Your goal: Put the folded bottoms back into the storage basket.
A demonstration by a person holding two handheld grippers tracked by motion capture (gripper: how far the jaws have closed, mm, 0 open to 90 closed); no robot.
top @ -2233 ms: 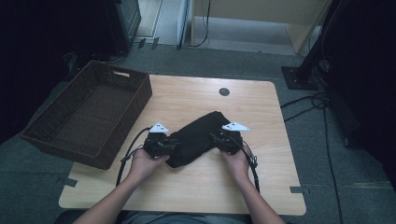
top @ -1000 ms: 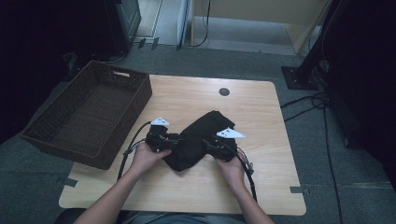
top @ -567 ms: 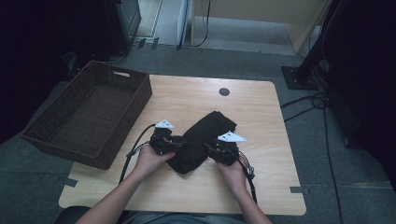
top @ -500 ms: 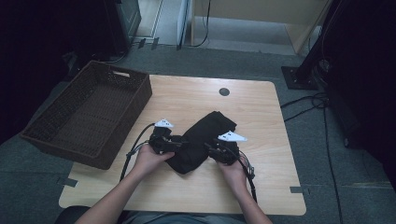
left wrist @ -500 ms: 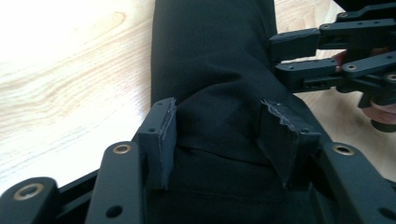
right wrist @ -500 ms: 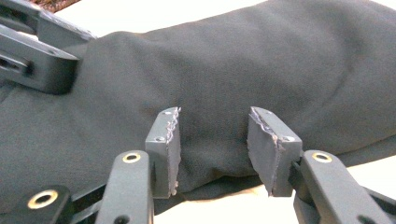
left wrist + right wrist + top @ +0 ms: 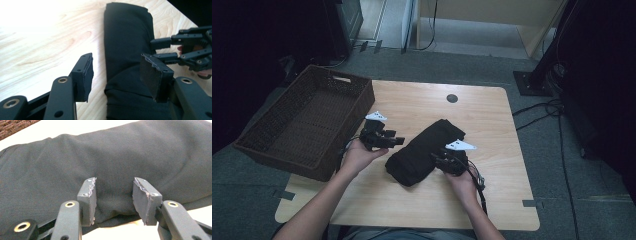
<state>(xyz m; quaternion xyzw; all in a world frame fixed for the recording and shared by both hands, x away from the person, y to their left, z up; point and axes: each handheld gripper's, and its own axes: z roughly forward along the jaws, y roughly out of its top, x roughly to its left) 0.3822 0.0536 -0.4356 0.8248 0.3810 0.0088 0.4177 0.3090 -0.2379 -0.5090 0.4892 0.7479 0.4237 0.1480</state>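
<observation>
A folded black cloth (image 7: 422, 150) lies slantwise on the wooden table (image 7: 492, 200). My left gripper (image 7: 398, 141) hovers just off the cloth's left side, raised above the table. Its jaws have just been opening, and in the left gripper view they (image 7: 116, 72) stand open with nothing between the pads; the cloth (image 7: 127, 50) lies below and beyond. My right gripper (image 7: 436, 158) sits at the cloth's right edge. In the right gripper view its pads (image 7: 113, 195) press on a thick fold of the cloth (image 7: 112, 157).
A dark wicker basket (image 7: 354, 130) stands on the table's left side, close behind the left hand. A small black disc (image 7: 452, 98) is set in the table's far edge. Cables (image 7: 557, 115) lie on the floor to the right.
My left gripper has let go of the cloth's left side, risen and drawn back a little to the left. The right gripper has stayed at the cloth's right edge.
</observation>
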